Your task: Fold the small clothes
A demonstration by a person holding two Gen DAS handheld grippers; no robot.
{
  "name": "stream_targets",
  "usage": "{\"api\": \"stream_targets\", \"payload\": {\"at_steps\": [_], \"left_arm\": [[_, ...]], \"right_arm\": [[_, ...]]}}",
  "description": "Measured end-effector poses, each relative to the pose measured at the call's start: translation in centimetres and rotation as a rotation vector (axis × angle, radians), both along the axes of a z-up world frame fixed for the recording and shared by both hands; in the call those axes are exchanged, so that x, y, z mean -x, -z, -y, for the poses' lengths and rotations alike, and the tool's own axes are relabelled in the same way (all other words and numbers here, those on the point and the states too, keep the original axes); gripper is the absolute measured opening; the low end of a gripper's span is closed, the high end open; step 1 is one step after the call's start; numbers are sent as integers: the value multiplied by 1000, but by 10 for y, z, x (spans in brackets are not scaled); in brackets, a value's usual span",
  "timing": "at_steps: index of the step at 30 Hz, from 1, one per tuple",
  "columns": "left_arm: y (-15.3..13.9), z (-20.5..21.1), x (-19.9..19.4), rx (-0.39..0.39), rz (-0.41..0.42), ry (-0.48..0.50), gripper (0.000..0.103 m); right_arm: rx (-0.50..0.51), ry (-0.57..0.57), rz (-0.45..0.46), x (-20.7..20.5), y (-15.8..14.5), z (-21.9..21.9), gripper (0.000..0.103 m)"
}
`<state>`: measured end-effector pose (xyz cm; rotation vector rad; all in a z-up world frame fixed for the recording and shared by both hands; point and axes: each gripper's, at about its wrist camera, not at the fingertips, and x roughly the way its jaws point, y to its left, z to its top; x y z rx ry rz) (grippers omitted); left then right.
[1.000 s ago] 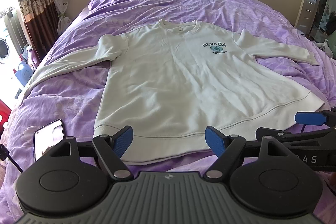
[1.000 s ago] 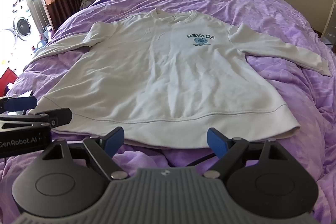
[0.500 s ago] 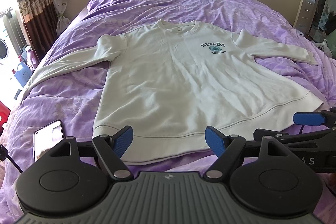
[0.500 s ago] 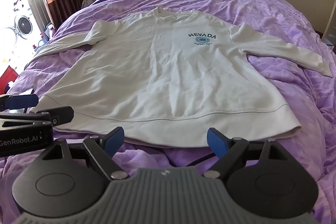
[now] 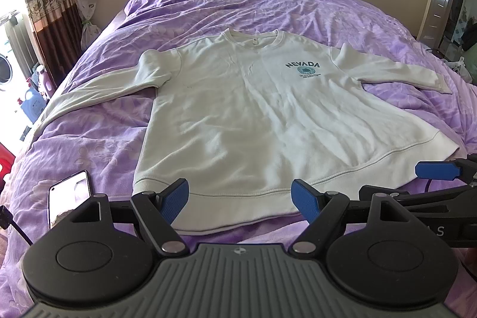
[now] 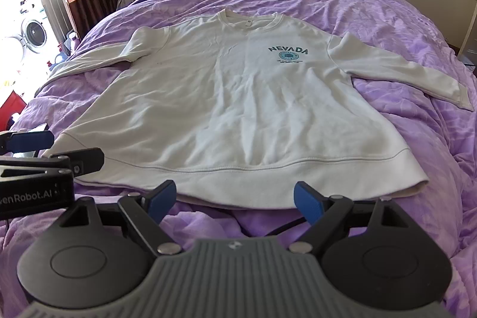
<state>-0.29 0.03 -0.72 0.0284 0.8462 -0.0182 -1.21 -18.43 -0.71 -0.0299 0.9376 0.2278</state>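
The jaws of the left gripper (image 5: 240,200) are spread wide apart, and nothing is held between them. The jaws of the right gripper (image 6: 235,198) are spread just as wide, and nothing is held there either. A white sweatshirt (image 5: 253,115) is laid flat in the middle of the frame on a purple bed (image 5: 268,5), with both sleeves stretched out to the sides. Its bottom hem is seen just past the blue fingertips (image 5: 176,200). A phone (image 5: 69,195) is seen at the lower left, on the bed.
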Motion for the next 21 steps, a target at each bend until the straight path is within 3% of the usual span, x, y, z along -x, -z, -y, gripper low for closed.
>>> {"api": "stream_targets", "payload": {"at_steps": [21], "left_arm": [[0, 0, 0, 1, -1, 0, 92]], "right_arm": [[0, -4, -6, 0, 2, -2, 82]]}}
